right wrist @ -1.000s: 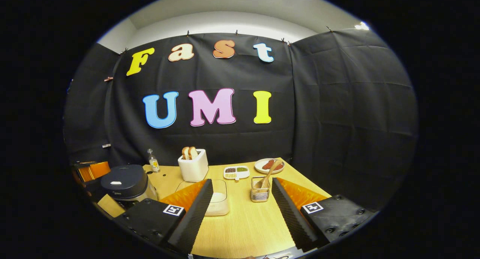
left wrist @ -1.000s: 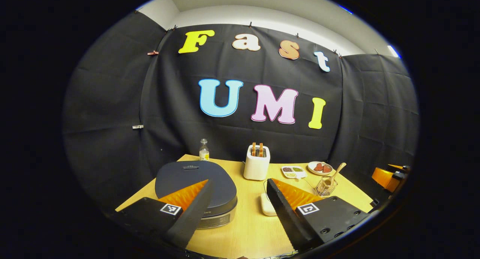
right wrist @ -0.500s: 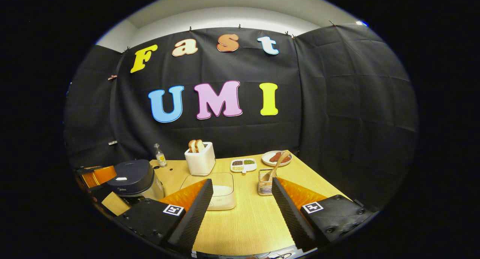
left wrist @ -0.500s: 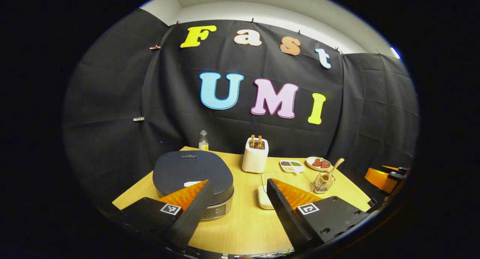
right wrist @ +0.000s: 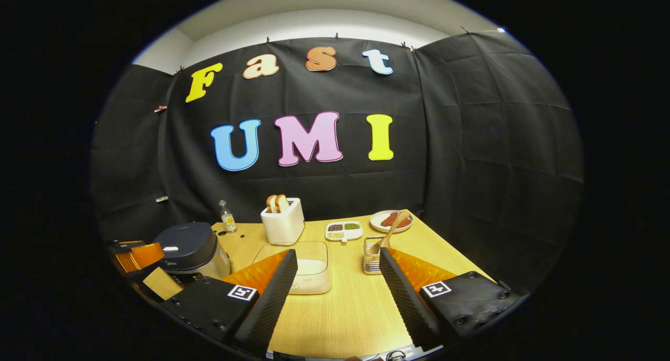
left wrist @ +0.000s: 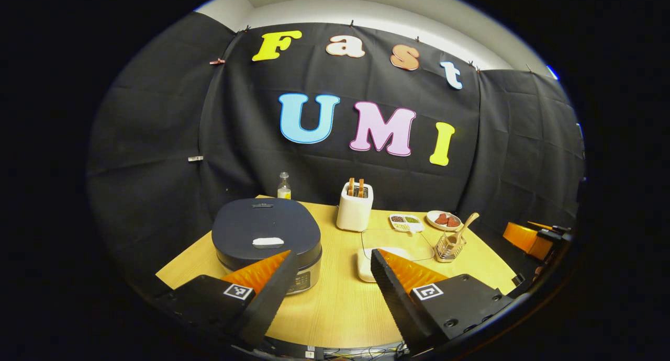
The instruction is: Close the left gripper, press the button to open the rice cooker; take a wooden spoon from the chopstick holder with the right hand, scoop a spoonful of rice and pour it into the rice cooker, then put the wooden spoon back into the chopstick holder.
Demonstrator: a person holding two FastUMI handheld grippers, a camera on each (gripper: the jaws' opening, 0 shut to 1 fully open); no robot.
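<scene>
Holding both claws above the near edge of the wooden table point(left wrist: 340, 308), I have each one spread wide with nothing between its fingers. My left gripper point(left wrist: 328, 269) hangs in front of the rice cooker point(left wrist: 266, 235), which sits toward the table's left edge with its dark lid down; the pale button point(left wrist: 268, 241) on the lid lies just beyond my left-hand finger, apart from it. In the right gripper view the rice cooker point(right wrist: 189, 248) appears at the far left, with my other gripper beside it at the table's left edge.

My right gripper point(right wrist: 338, 269) points across the middle of the table. Just past its left finger stands the clear container of rice point(right wrist: 309, 269), and just past its right finger stands the wire chopstick holder point(right wrist: 372, 256), neither touched. The wooden spoon point(right wrist: 388, 234) stands in the holder, bowl down, its handle leaning toward the back right corner. In the left gripper view the chopstick holder point(left wrist: 450, 247) and wooden spoon point(left wrist: 460, 229) sit toward the right edge, well apart from my left claw, with the rice container point(left wrist: 398, 243) between them and the cooker.

Along the back edge stand a small bottle point(left wrist: 283, 186), a white toaster point(left wrist: 355, 209) holding bread slices, a divided dish point(left wrist: 406, 222) and a round plate point(left wrist: 444, 220).
</scene>
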